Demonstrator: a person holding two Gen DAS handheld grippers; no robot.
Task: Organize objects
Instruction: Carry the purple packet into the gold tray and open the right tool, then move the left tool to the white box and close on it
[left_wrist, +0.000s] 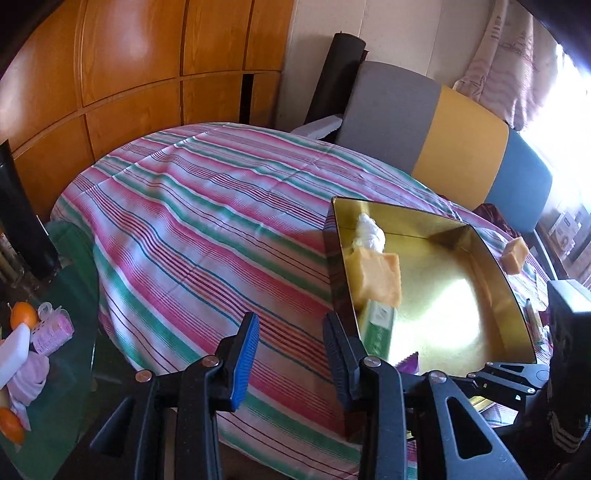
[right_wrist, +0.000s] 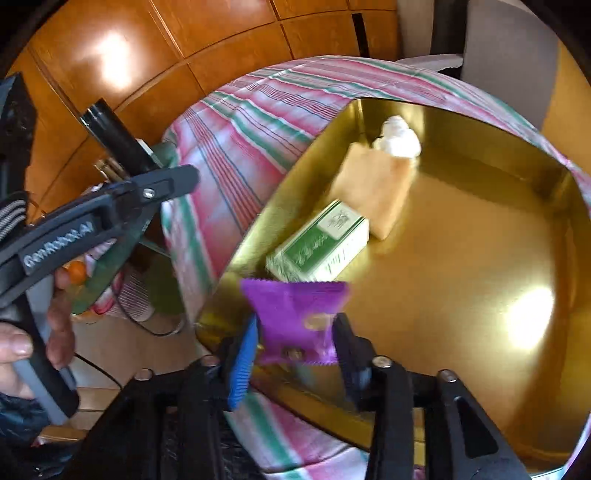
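Observation:
A gold tray (left_wrist: 406, 212) (right_wrist: 461, 277) stands on the striped tablecloth (left_wrist: 203, 221). Along its left wall lie a white wad (left_wrist: 369, 230) (right_wrist: 399, 140), a yellow-orange block (left_wrist: 376, 275) (right_wrist: 376, 188) and a green-and-white box (left_wrist: 378, 326) (right_wrist: 321, 243). My right gripper (right_wrist: 297, 321) is over the tray's near left corner. A purple packet (right_wrist: 295, 314) (left_wrist: 408, 363) sits flat and blurred between its fingers, which do not squeeze it. My left gripper (left_wrist: 290, 321) hovers open and empty over the cloth, just left of the tray.
A second orange block (left_wrist: 514, 254) lies on the cloth beyond the tray's right wall. A grey, yellow and blue chair back (left_wrist: 461, 147) stands behind the table. A low glass table at the left carries oranges (left_wrist: 23, 314) and pink rollers (left_wrist: 51, 332). Wooden cabinets fill the back.

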